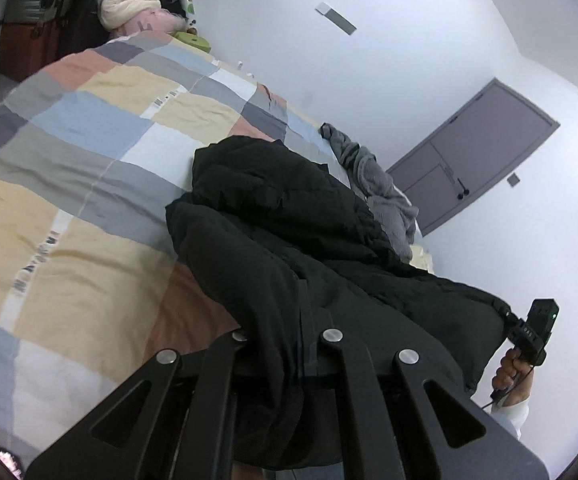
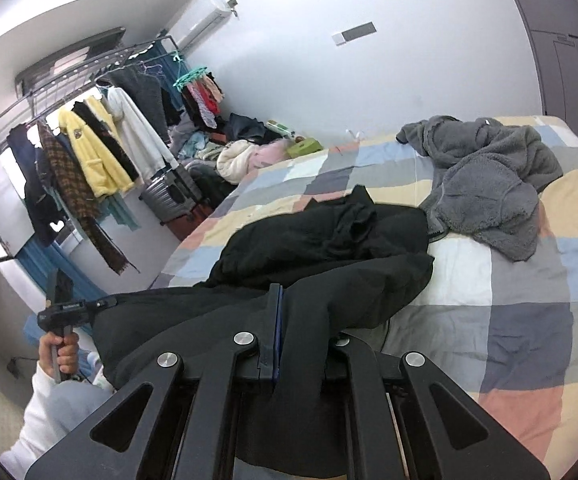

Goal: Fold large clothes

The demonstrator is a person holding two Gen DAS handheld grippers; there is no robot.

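Note:
A large black padded coat (image 1: 289, 208) lies partly on the bed and hangs between both grippers. My left gripper (image 1: 304, 296) is shut on one edge of the coat, and the cloth drapes over its fingers and hides the tips. From the right wrist view the left gripper (image 2: 107, 303) pinches the coat's (image 2: 329, 240) far corner, held by a hand. My right gripper (image 2: 276, 292) is shut on the other edge, its blue-padded fingers pressed together in the fabric. In the left wrist view the right gripper (image 1: 509, 314) grips the coat's corner off the bed's side.
The bed carries a patchwork duvet (image 1: 89, 160) in blue, beige, grey and pink. A grey fleece garment (image 2: 489, 184) lies crumpled beyond the coat. A loaded clothes rack (image 2: 89, 140), a suitcase (image 2: 169, 196) and piled clothes (image 2: 245, 156) stand past the bed. A grey door (image 1: 477, 152) is in the wall.

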